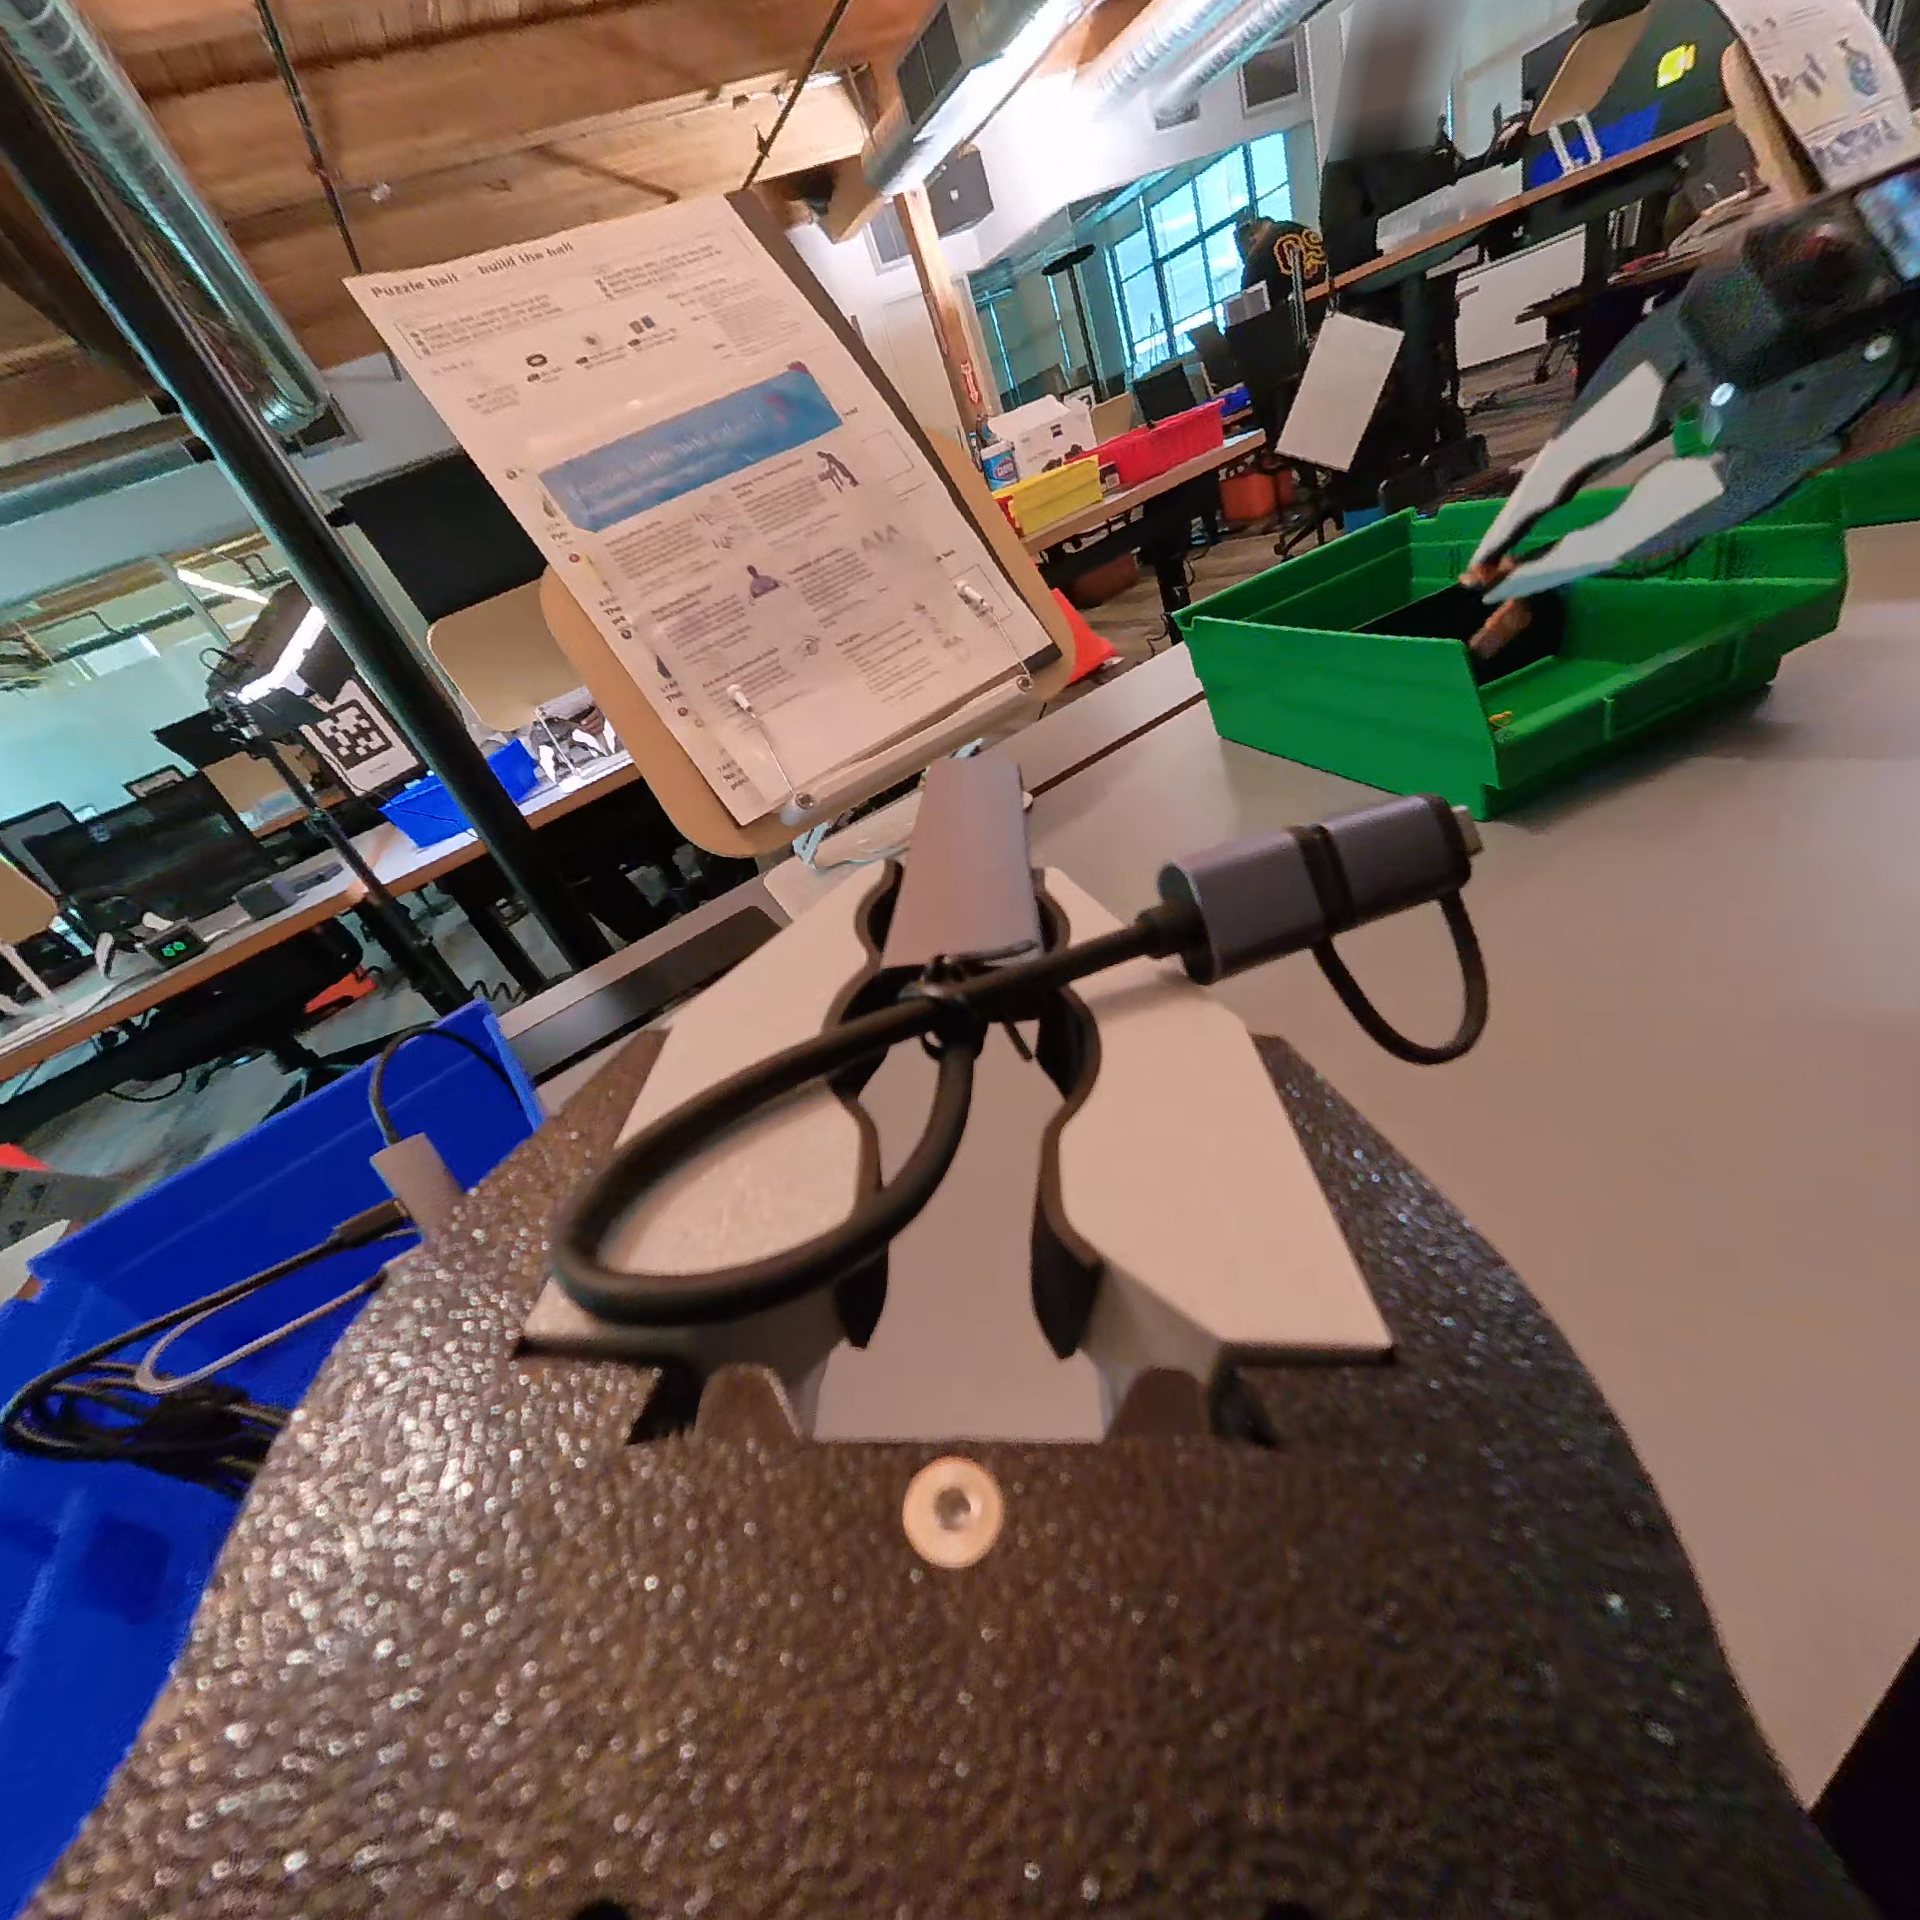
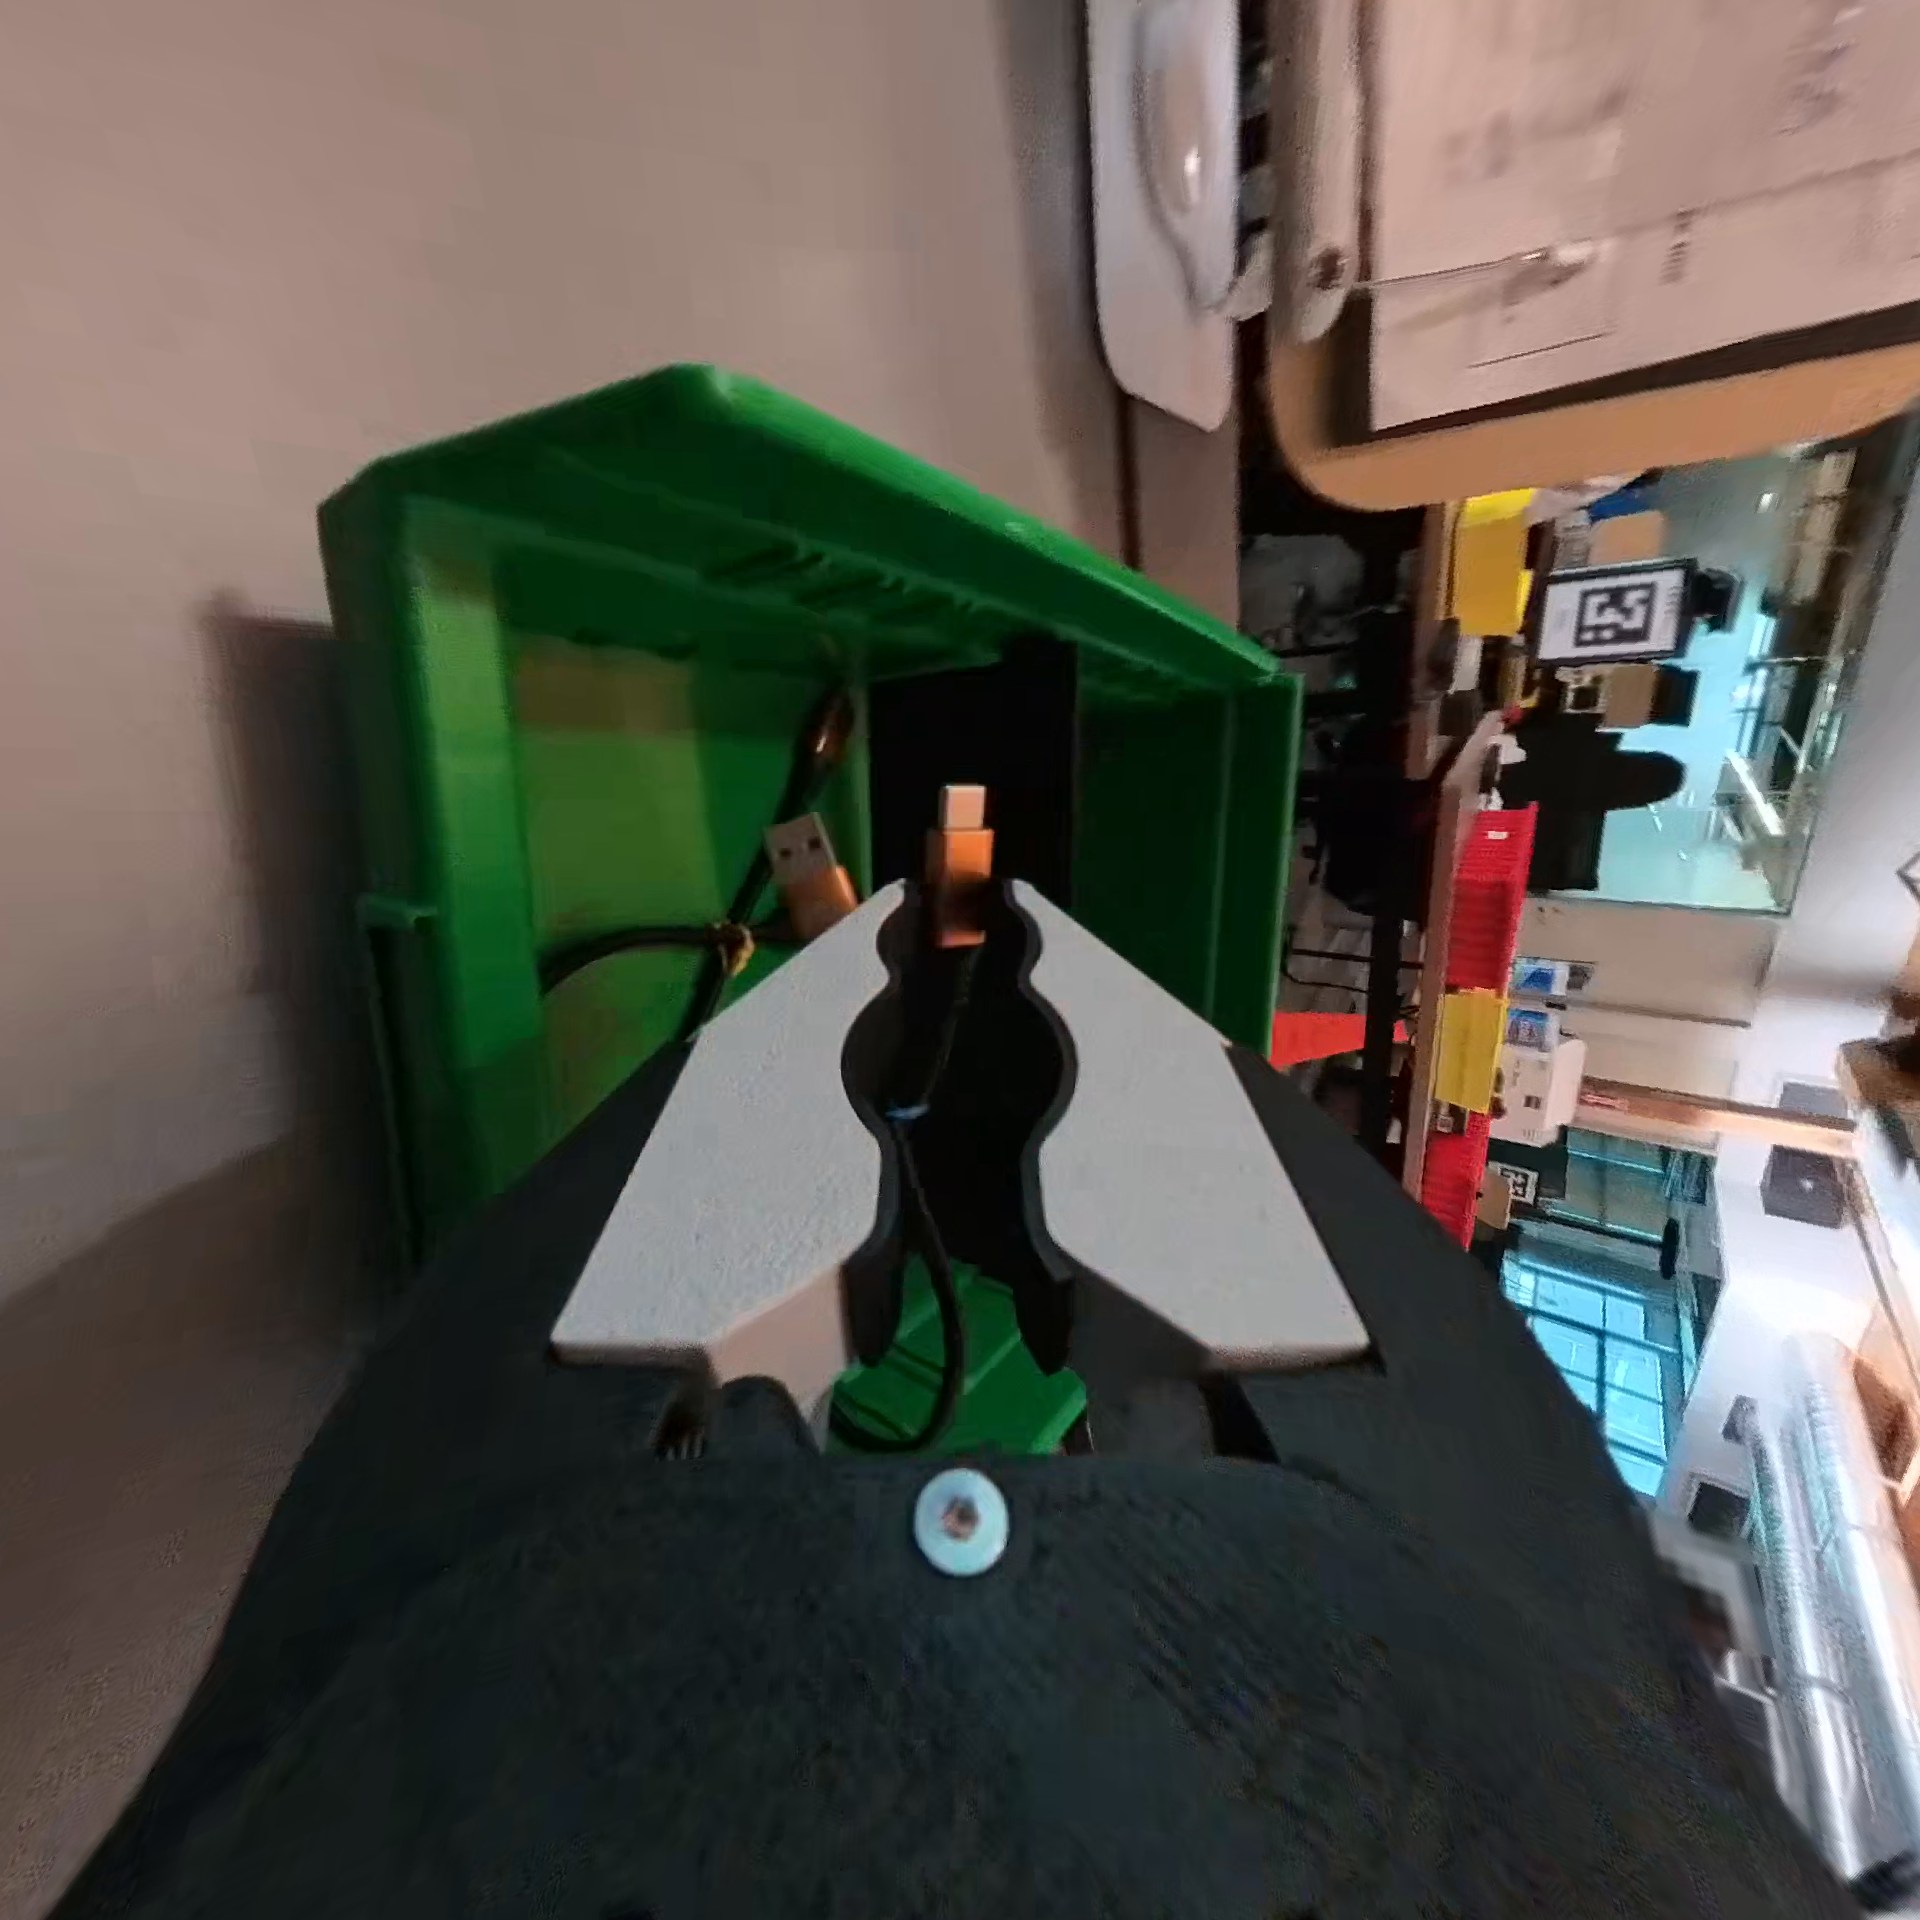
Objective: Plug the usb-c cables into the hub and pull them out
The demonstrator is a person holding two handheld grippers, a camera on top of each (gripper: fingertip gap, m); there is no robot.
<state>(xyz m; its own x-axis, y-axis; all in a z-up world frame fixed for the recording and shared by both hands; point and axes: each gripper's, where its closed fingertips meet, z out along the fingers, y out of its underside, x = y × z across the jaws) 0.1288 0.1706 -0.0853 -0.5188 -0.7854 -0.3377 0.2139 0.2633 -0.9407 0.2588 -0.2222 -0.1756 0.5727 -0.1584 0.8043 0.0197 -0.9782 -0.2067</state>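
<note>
Left wrist view: far left is a blue bin (image 1: 208,1299) with black cords inside
Left gripper (image 1: 961,925): pressed on the grey hub (image 1: 966,862), held up over the grey table (image 1: 1558,1143)
Hub cord (image 1: 748,1122): loops over the fingers, its grey plug (image 1: 1320,883) pointing right
Green bin (image 1: 1351,665): far right on the table
Right gripper (image 2: 958,883): pinching an orange plug (image 2: 958,883) over the green bin
Second orange plug (image 2: 805,868): lying in the green bin, to the left

Printed instruction sheet (image 1: 717,499) on stand; square coded marker (image 2: 1612,620) behind.
</note>
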